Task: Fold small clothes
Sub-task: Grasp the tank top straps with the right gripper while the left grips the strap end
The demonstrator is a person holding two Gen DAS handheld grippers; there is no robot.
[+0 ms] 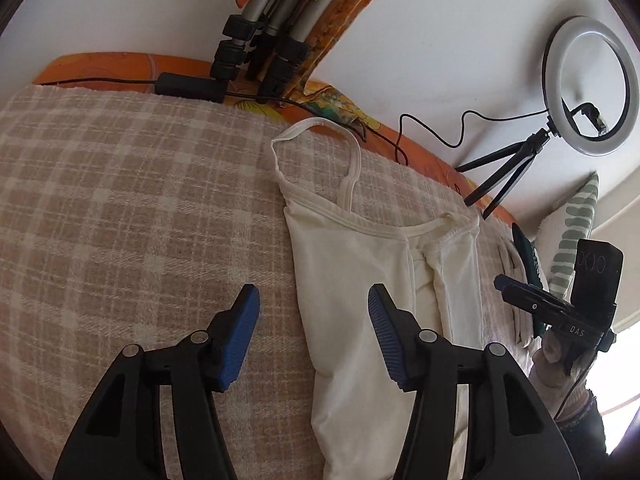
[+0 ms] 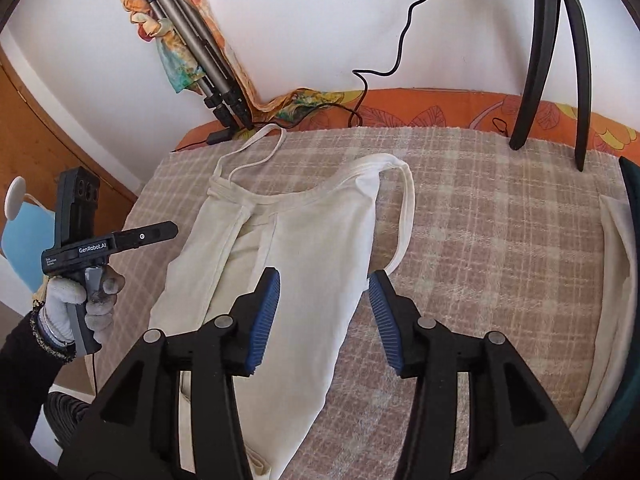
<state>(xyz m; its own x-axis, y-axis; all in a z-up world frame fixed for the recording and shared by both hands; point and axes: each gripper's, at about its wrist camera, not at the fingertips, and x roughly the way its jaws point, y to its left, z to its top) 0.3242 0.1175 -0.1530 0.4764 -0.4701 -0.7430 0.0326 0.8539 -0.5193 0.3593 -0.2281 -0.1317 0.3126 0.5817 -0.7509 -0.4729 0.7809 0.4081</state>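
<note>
A cream-white strappy top (image 1: 360,272) lies lengthwise on the beige checked blanket (image 1: 120,200), its sides folded inward and its straps toward the wall. My left gripper (image 1: 313,294) hovers open above the top's left edge, with nothing between its blue pads. In the right wrist view the top (image 2: 316,232) lies under my right gripper (image 2: 325,277), which is open above the cloth; its pads do not press on it. Each gripper also shows side-on in the other's view: the right gripper (image 1: 506,284) in a gloved hand, the left gripper (image 2: 172,228) to the left of the top.
Tripod legs (image 1: 260,52) and a black cable stand at the blanket's far edge on an orange floral sheet (image 2: 440,108). A ring light (image 1: 588,84) on a small tripod stands far right. Another pale cloth (image 2: 616,260) lies at the right edge. Wooden furniture (image 2: 48,128) is on the left.
</note>
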